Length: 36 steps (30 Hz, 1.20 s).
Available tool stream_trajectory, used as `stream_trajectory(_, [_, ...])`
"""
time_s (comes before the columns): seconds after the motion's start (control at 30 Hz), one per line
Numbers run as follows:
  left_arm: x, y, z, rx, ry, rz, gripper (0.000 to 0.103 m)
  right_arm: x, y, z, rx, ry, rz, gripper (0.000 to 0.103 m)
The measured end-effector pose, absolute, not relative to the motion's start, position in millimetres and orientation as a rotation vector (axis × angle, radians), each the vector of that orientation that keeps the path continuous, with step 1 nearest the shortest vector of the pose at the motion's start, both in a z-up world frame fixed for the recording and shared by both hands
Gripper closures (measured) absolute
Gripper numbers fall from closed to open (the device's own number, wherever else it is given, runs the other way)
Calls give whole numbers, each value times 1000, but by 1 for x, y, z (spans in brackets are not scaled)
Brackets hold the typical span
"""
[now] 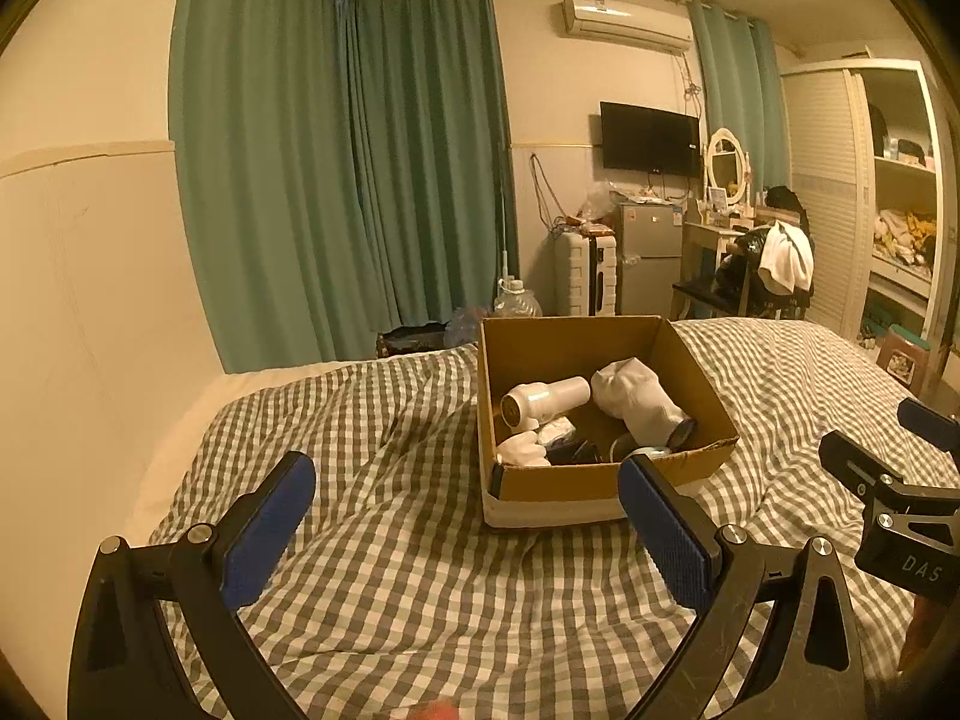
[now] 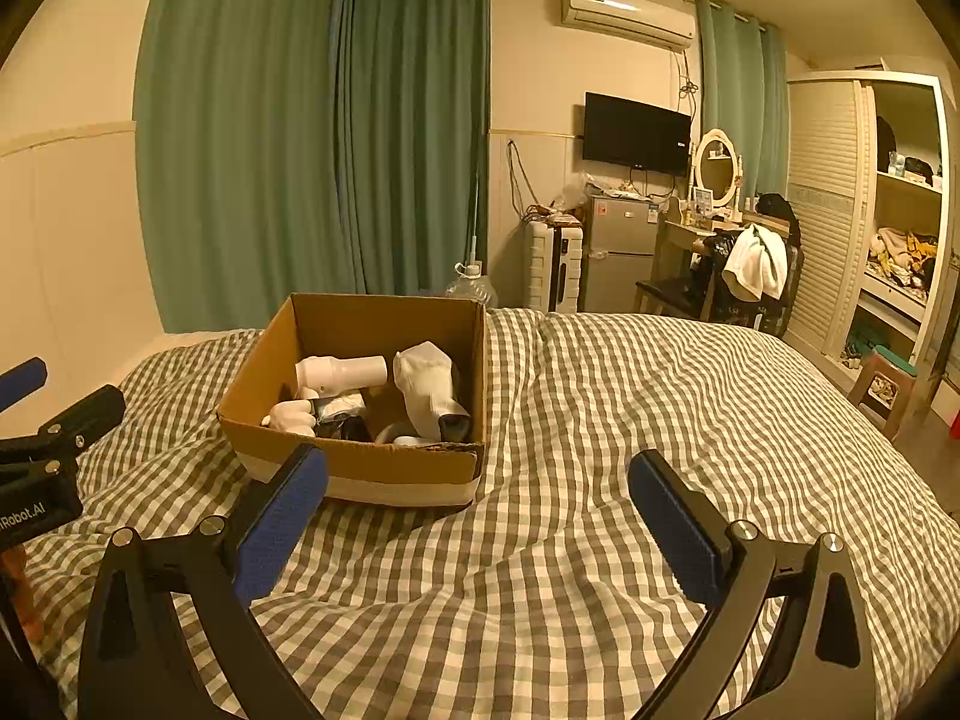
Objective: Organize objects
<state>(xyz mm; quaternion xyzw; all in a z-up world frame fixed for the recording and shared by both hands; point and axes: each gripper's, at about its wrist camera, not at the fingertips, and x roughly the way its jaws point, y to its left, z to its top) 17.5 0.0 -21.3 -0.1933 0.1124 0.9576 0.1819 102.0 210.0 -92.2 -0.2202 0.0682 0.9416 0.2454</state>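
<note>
While both tongs hovered over the checked bedcover, each stood spread wide and gripped nothing; the left tongs showed blue pads well apart, and the right tongs showed the same spacing. Ahead of the left tongs and slightly toward their right finger sat the cardboard box, resting on the bed; from the right tongs the same box lay ahead and toward their left finger, whose tip overlapped the near wall in view. Inside the box lay a white hair dryer, its barrel sideways; just beside it, on the side nearer the right tongs, lay a white sock; smaller white and dark items filled the near part of the box, too small to identify. Beyond the box hung green curtains; farther past the right tongs stood a wall television and an open wardrobe.
</note>
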Motion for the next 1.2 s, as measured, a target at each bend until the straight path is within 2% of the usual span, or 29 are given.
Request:
stream_trajectory(0.47, [22, 7, -25, -534, 397, 2691, 0, 101, 208, -94, -607, 177, 2573, 2])
stream_trajectory(1.2, [26, 5, -27, -506, 399, 2691, 0, 99, 208, -96, -618, 181, 2574, 2])
